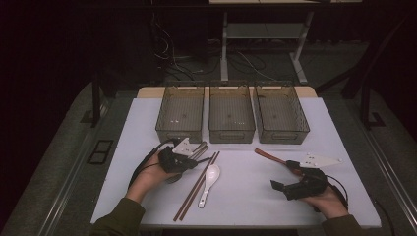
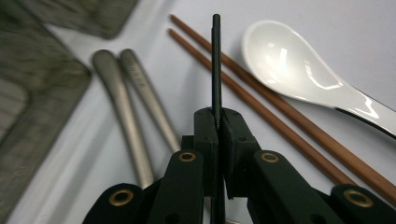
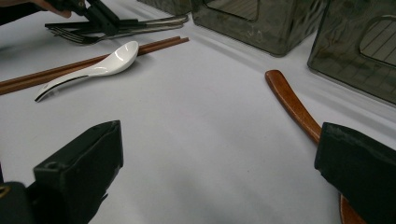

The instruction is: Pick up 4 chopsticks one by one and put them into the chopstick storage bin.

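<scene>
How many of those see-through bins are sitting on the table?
3, in a row along the table's far edge: the left bin, the middle bin and the right bin, side by side. All look empty; none seems hidden.

The person wears dark olive-green sleeves (image 1: 118, 216) reaching to the wrists. Each hand carries a matte black gripper, the left gripper (image 1: 173, 160) and the right gripper (image 1: 295, 186), each with a pale grey three-cornered plate on top and a black trailing cable. The left one's blocky fingers (image 2: 205, 135) hang on linkage arms with brass-ringed pivots.
</scene>
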{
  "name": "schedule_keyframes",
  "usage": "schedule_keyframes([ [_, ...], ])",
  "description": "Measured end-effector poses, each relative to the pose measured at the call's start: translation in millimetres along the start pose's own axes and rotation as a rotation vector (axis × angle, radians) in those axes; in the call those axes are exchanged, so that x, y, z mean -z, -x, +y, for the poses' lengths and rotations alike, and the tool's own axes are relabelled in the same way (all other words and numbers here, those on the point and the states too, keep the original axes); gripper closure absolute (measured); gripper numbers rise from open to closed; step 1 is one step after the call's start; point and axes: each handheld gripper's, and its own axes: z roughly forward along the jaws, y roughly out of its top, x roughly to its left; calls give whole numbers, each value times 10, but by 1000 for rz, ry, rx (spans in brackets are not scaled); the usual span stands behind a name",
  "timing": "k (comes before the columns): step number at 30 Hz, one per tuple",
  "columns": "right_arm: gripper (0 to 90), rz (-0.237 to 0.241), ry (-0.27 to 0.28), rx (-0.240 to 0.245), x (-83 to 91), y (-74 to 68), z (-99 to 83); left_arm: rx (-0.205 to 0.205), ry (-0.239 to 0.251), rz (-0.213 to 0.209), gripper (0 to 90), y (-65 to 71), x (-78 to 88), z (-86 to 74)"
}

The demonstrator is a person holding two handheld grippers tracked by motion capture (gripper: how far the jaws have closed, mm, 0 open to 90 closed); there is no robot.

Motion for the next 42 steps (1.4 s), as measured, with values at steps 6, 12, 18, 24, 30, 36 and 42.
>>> schedule_keyframes([
  [6,10,-1,0,-2,3,1,0,98,4,79,847,-170,26,-4],
  [12,10,1,3,1,4,4,-1,182,-27,143,847,-298,53,-76],
  [18,10,1,3,1,8,5,-1,212,-84,144,846,-374,54,-169],
  [24,10,1,4,0,10,3,-1,245,-80,139,837,-392,30,-220],
  [30,10,2,5,2,9,3,-1,260,-43,126,747,-394,75,-227],
  [36,10,2,5,2,13,1,-2,275,9,124,623,-384,169,-244],
  [42,10,6,5,6,15,3,-6,312,90,130,504,-308,422,-379],
])
